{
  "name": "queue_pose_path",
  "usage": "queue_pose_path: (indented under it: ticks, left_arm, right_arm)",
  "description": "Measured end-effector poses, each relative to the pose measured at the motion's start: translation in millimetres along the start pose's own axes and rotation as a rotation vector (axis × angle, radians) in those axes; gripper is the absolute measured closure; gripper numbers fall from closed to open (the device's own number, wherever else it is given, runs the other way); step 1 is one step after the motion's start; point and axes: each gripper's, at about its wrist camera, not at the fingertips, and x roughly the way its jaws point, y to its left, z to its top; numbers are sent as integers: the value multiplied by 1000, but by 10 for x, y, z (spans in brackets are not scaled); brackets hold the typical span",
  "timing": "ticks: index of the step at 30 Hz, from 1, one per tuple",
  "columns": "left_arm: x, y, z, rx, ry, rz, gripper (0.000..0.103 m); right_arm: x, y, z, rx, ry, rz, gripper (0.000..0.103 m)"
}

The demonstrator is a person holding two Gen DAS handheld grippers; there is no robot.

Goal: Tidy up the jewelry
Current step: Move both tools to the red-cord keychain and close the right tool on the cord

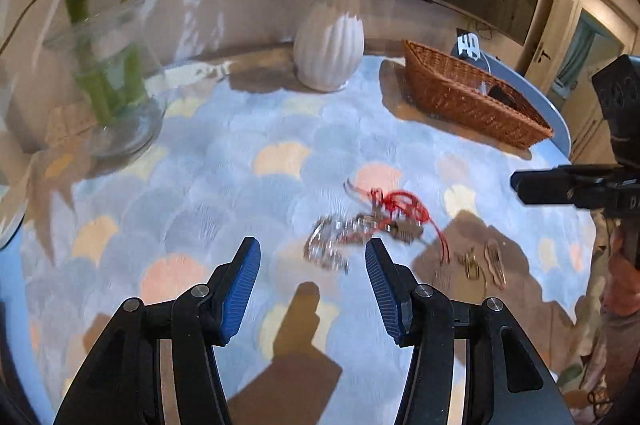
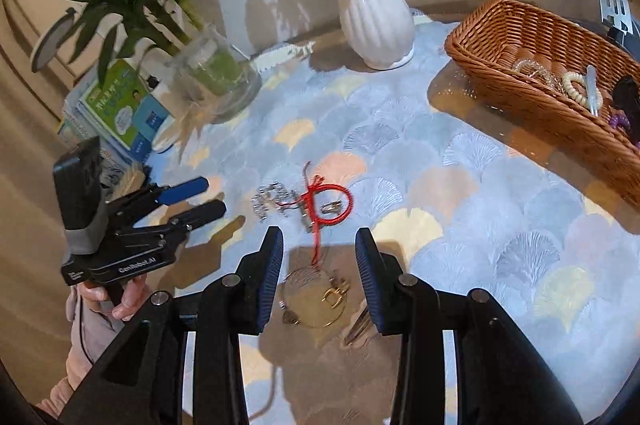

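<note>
A small heap of jewelry lies on the scallop-patterned cloth (image 2: 460, 161): a red cord bracelet (image 2: 332, 201), a tangled silver chain (image 2: 272, 199), a gold hoop (image 2: 316, 297) and a slim metal clip (image 2: 360, 325). My right gripper (image 2: 318, 233) hovers open above the gold hoop, and nothing is pressed between its pads. My left gripper (image 1: 310, 243) is open just short of the silver chain (image 1: 332, 241), with the red cord (image 1: 400, 203) beyond. Seen from the right wrist, the left gripper (image 2: 208, 197) points at the chain from the left. A wicker basket (image 2: 532, 37) holds several pieces.
A white ribbed vase (image 1: 330, 53) with flowers stands at the back. A glass vase with bamboo (image 1: 108, 93) is at the far left, beside books (image 2: 124, 105). The basket (image 1: 472, 97) sits near the table's right edge. A hand (image 2: 128, 299) holds the left gripper.
</note>
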Motion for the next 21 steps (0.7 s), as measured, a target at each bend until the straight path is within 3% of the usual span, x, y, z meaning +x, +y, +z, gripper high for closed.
queue_pose_path:
  ticks: [7,12,17,21]
  left_arm:
    - [242,157,48,-100,-25,-23,47]
    - [171,318,9,-191,-64,-44,47]
    - [153,309,8,-205,-79,-34,47]
    - [181,268,4,-200,-68,-52,47]
  right_arm:
    - [365,-127,145,-20,53,-85,62]
    - [723,-112,281,-65,107,-111,64]
    - [1033,41,330,-150,147,-165,65]
    - [1190,356,244,-341,98,-353,72]
